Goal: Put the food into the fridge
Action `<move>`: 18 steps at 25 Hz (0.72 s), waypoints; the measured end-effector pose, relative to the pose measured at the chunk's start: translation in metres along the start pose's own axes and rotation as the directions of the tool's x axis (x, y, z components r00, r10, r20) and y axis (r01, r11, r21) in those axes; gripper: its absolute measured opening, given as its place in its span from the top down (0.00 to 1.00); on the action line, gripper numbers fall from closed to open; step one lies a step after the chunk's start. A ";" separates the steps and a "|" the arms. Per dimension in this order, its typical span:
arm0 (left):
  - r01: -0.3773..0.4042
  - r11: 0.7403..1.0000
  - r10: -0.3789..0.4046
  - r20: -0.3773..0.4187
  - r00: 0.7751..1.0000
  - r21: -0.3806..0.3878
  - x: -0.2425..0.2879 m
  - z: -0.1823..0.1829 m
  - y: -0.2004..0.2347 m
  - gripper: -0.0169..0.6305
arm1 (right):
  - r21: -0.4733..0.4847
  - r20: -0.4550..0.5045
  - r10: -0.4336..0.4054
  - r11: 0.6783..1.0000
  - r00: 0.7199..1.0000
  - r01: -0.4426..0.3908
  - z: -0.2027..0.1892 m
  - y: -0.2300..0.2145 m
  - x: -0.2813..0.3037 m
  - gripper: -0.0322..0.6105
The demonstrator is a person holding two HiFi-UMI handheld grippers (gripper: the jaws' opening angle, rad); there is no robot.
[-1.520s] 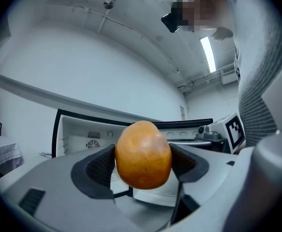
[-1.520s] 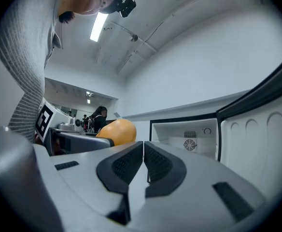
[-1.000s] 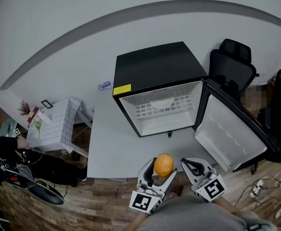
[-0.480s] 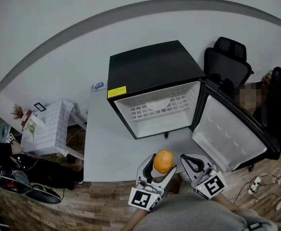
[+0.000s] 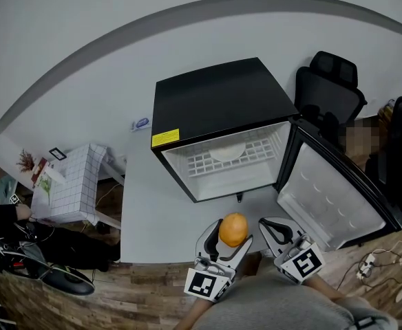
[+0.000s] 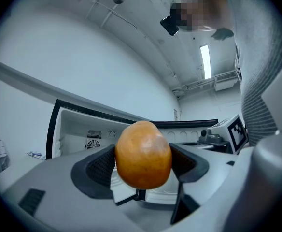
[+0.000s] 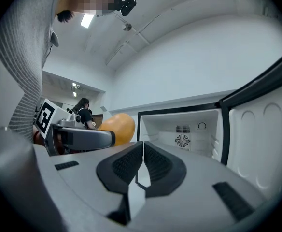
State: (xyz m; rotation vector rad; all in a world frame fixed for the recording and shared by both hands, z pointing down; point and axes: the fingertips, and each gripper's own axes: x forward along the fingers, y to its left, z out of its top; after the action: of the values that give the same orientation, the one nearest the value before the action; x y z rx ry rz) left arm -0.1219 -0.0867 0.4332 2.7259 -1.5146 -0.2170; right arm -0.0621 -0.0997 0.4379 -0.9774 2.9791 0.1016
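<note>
Nothing much moved, orange [image 5: 233,229] still clamped in left gripper [image 5: 228,240] jaws in front of open fridge [image 5: 215,105], right gripper [image 7: 143,153] alongside, jaws closed on nothing, plate [image 5: 230,148] inside fridge.

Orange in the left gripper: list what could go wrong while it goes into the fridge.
1. The round orange is pinched only at its sides by the left gripper's fingers; it could slip out on the reach.
2. The fridge's wire shelf already holds a white plate; the orange could knock it or roll on the bars.
3. The open door stands close beside the shut right gripper, which could bump it.
</note>
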 end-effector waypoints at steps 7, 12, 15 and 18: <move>-0.005 1.000 0.006 -0.030 1.000 0.019 0.011 -0.012 0.008 0.41 | 0.004 0.012 -0.003 1.000 1.000 0.003 0.001 -0.008 0.003 0.93; -0.002 0.998 0.006 -0.057 0.998 0.068 0.025 -0.017 0.022 0.41 | -0.010 -0.004 0.007 1.000 1.000 -0.007 -0.003 -0.010 0.006 0.93; 0.000 0.994 0.008 -0.069 0.998 0.108 0.036 -0.017 0.032 0.41 | -0.008 -0.015 0.005 1.000 1.000 -0.005 -0.006 -0.015 0.010 0.93; 0.007 0.986 0.001 -0.051 0.999 0.165 0.051 -0.011 0.040 0.41 | -0.021 -0.043 -0.006 1.000 0.999 0.006 -0.012 -0.025 0.015 0.93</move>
State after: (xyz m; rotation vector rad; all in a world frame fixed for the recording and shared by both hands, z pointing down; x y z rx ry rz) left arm -0.1277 -0.1516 0.4412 2.8342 -1.5828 -0.0219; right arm -0.0594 -0.1292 0.4476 -1.0034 3.0197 0.1131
